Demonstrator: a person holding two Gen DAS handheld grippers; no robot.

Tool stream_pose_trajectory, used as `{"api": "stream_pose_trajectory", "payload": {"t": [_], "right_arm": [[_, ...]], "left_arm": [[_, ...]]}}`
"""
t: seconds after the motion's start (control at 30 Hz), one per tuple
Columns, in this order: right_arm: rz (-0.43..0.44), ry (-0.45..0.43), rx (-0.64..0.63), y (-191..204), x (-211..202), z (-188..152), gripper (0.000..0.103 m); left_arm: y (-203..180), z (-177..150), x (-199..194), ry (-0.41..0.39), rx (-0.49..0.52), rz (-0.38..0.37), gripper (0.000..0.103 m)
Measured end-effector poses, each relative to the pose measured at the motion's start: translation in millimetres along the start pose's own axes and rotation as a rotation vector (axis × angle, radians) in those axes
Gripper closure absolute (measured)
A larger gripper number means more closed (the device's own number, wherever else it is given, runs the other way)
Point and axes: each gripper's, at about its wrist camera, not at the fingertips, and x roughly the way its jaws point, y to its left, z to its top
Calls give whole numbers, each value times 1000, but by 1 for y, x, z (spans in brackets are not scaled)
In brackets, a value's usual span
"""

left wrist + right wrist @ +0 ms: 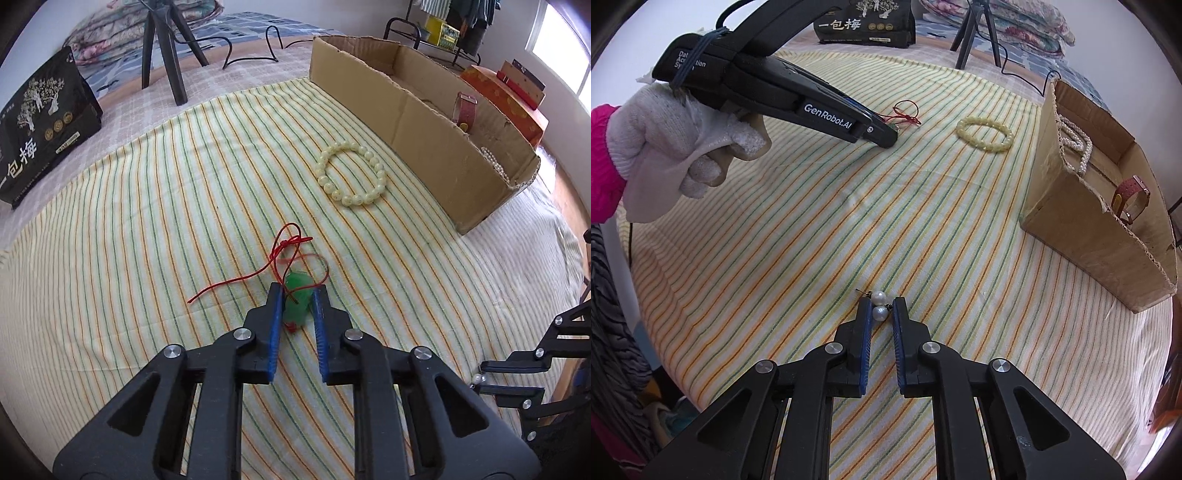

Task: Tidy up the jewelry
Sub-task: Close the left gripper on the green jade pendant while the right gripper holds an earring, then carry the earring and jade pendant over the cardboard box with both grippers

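Note:
My left gripper (pixel 298 292) is down on the striped cloth, its blue pads on both sides of a green pendant (pixel 297 302) with a red cord (pixel 280 254). The pendant fills the gap between them. My right gripper (pixel 881 302) has a pair of pearl earrings (pixel 878 304) between its fingertips, one pearl between the pads and one just past them. A cream bead bracelet (pixel 351 173) lies on the cloth near the cardboard box (pixel 424 136). The box holds a pearl necklace (pixel 1075 140) and a red-strap watch (pixel 1132 197). The left gripper also shows in the right wrist view (pixel 886 136).
A black bag with Chinese lettering (pixel 40 125) and a black tripod (pixel 166 48) stand at the far side of the bed. A red-orange box (pixel 509 103) sits behind the cardboard box. A cable (pixel 251 55) loops past the cloth.

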Motion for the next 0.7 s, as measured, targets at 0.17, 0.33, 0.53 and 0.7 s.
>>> {"api": "stream_pose_trajectory", "payload": {"t": [0.17,0.33,0.53,0.7], "right_arm": [[1,-1,0,-1,-3,1,94],[-6,-18,4,-1,-12,1,94],[-13,-37,22,-6,-24,1,94],[-20,-69,44,-11,-37,1,94]], "left_arm": [[0,1,-6,-13,-8,4,89],[0,4,-24,-54,-11,2,89],[0,10,-46,-99,-27,-19,89],[-1,14,-64,-136,-37,-33,89]]}}
